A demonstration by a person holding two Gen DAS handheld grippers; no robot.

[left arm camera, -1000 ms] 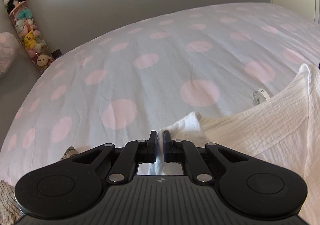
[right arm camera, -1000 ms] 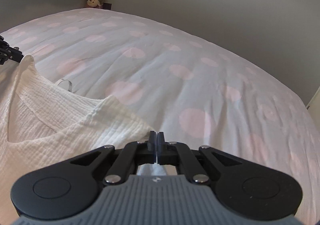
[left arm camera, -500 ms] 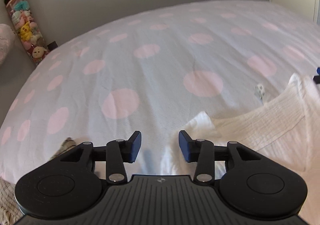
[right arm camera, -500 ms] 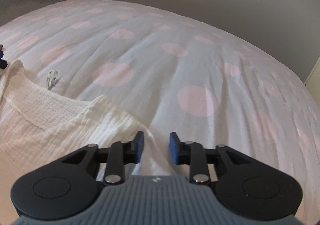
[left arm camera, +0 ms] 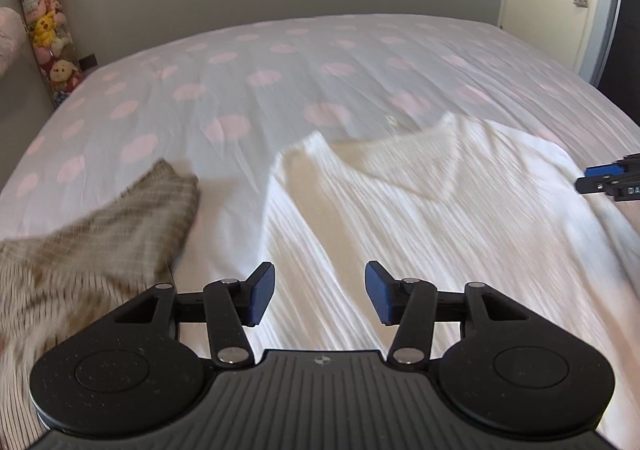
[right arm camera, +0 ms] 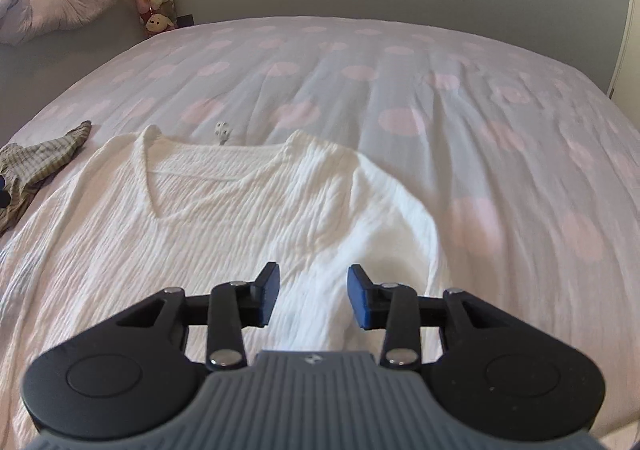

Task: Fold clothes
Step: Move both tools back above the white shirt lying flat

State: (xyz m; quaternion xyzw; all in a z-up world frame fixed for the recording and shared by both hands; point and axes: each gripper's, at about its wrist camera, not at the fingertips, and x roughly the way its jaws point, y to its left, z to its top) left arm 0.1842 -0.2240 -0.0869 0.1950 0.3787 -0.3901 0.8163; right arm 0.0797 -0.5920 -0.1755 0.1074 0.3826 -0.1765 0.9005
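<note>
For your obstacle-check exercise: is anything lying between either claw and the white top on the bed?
Nothing visible. The left claw and right claw stand open directly above the white top. The striped garment lies off to its side, apart.

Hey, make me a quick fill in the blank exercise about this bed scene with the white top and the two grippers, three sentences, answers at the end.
1. The white top lies spread on a bed cover printed with pink ____.
2. The neckline of the white top is shaped like the letter ____.
3. The jaws of the left gripper and the right gripper are both ____, with nothing clamped between them.

Missing words: dots; V; open
</note>
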